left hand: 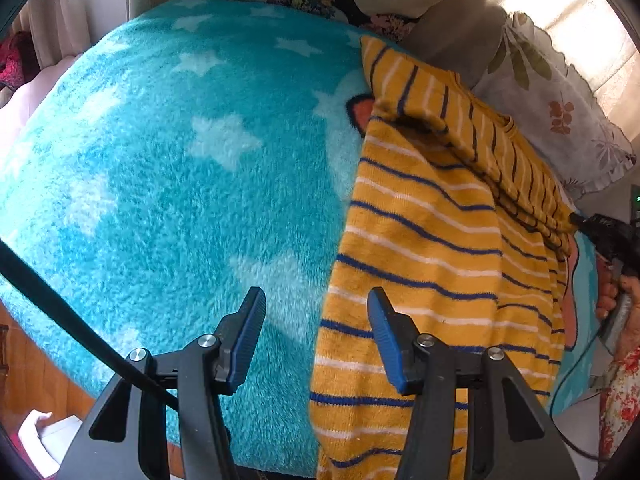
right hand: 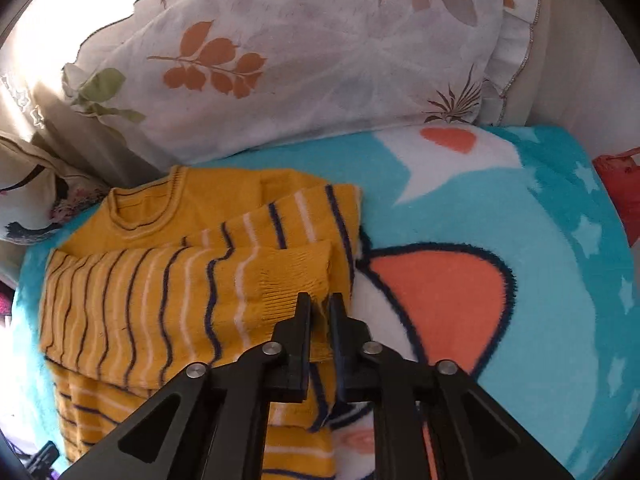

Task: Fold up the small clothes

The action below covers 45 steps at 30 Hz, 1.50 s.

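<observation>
Sleeve in right gripper (clamped)

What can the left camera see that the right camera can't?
Only the left wrist view shows the open left gripper, the person's hand and a big stretch of white stars. Only the right wrist view shows the sweater's neckline and the right gripper pinching a sleeve cuff. Both show the yellow striped sweater on the turquoise blanket.
</observation>
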{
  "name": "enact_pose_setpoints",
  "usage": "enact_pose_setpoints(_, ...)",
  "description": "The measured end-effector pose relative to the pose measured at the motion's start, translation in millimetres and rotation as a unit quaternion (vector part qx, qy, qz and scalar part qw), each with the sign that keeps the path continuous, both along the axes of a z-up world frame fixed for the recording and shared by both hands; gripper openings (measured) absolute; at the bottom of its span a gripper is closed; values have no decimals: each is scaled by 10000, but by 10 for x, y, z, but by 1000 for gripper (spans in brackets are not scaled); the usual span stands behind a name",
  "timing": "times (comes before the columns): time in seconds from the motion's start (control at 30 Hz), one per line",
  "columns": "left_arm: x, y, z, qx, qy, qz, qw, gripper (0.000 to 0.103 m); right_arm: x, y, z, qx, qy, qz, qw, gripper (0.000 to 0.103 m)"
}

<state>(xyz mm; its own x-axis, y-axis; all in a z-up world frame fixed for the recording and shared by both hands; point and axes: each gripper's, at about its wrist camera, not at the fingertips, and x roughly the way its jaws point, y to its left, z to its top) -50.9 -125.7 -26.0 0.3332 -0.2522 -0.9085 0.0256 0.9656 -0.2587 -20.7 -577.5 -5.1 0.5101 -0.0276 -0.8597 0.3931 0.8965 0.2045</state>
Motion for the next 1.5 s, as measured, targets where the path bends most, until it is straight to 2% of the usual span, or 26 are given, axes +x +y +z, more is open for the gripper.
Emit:
enact_pose_setpoints(0.03,-7,-2,-47,-33,73,-3,10000,52,-32,53,52,108,-68,97,9999,18)
enact_pose_setpoints(0.07,-18,3,-76,-91,134,-7,9999,52,-113,77,84,209,-119,205,9995,33)
enact_pose_setpoints(0.1,-23,6,-84,-124,115,4,9999,53,-230,115,93,329,-154,325,9988,44)
enact_pose_setpoints(0.27,-66,-20,-81,-401,66,-255,9988,55,-909,57,-158,1228,85,520,9910,45)
enact_pose_setpoints(0.33,-89,-22,-95,-725,82,-374,9966,55,-1184,72,-346,1822,172,590,9813,45)
enact_pose_setpoints(0.37,-102,-20,-108,-928,138,-410,9947,52,-1288,90,-409,2034,169,632,9769,45)
enact_pose_setpoints(0.4,-123,-19,-130,-1144,223,-436,9922,43,-1407,130,-485,2307,151,662,9707,46)
enact_pose_setpoints(0.43,-156,-18,-153,-1250,284,-435,9908,38,-1477,170,-505,2431,134,672,9676,48)
enact_pose_setpoints(0.5,-230,-24,-183,-1366,345,-422,9891,26,-1652,281,-604,2958,67,790,9520,48)
enact_pose_setpoints(0.53,-284,0,-210,-1502,415,-401,9870,25,-1707,332,-643,3257,68,871,9414,48)
enact_pose_setpoints(0.63,-435,77,-248,-1748,458,-298,9831,24,-1880,517,-760,3745,151,1272,9183,48)
enact_pose_setpoints(0.83,-742,203,-301,-2076,503,-164,9768,24,-2175,723,-847,4060,209,1669,8983,48)
enact_pose_setpoints(1.07,-977,232,-298,-2159,501,-55,9751,24,-2376,840,-914,4353,315,1868,8801,47)
enact_pose_setpoints(1.4,-1064,189,-297,-2175,511,65,9747,23,-2177,1241,-975,4153,740,2127,8814,47)
enact_pose_setpoints(1.5,-1078,159,-274,-1782,519,108,9826,9,-2161,1326,-984,3962,845,2230,8867,45)
